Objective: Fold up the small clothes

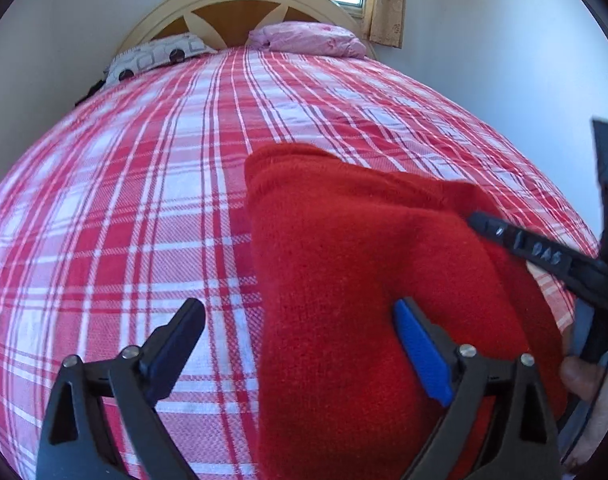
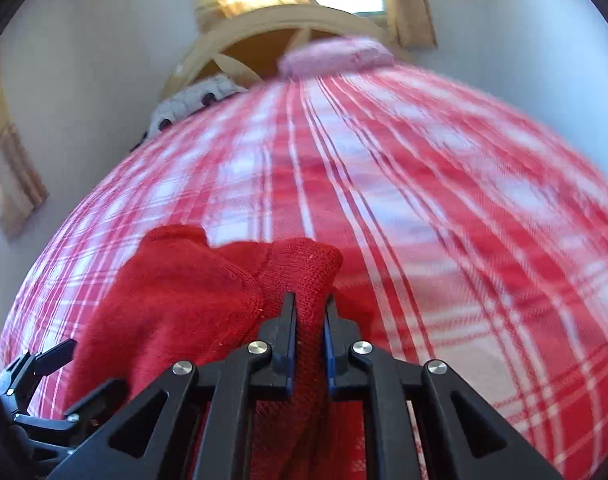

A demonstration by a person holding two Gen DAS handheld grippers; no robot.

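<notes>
A: Right gripper jaws clenched on a bunched fold of the red knitted wool garment. Left gripper jaws spread wide, gripping nothing.
B: Location?
A: Near foot edge of the red-and-white plaid bed.
B: Handling?
A: Likely soft, floppy, light, grippy knit; pinch hems or corners.
</notes>
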